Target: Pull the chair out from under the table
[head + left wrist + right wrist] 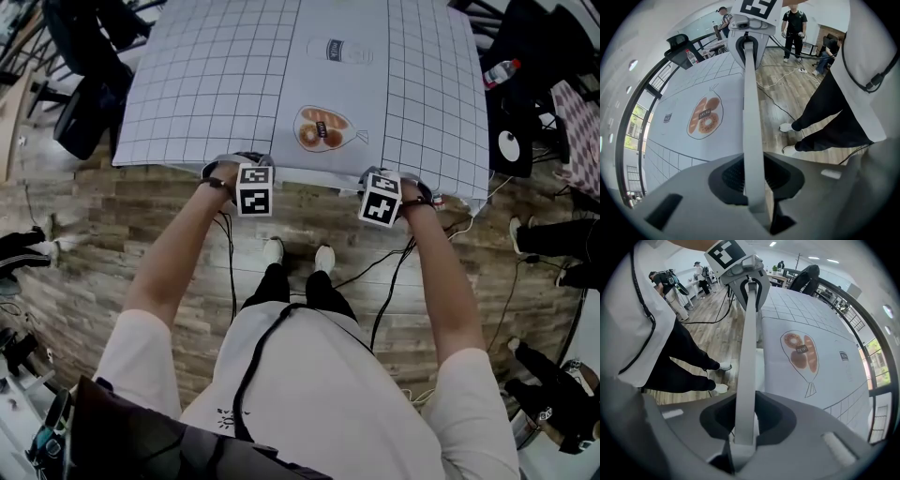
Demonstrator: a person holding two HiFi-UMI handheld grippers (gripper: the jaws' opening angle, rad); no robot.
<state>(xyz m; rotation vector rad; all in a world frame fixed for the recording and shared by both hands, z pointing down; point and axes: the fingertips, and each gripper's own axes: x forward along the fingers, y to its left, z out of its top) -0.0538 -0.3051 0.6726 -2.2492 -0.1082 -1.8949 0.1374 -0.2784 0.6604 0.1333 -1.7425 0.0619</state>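
Slippage is the likeliest trouble, since the left tongs and right tongs each clench only the thin top edge of the chair, tucked against the surface, so an uneven backward tug could twist it free.

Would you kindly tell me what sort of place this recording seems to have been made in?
Most likely an open-plan office or lab set up for recording. It has a wood-plank floor with trailing cables, a table under a grid-printed cloth, and another person standing farther off.
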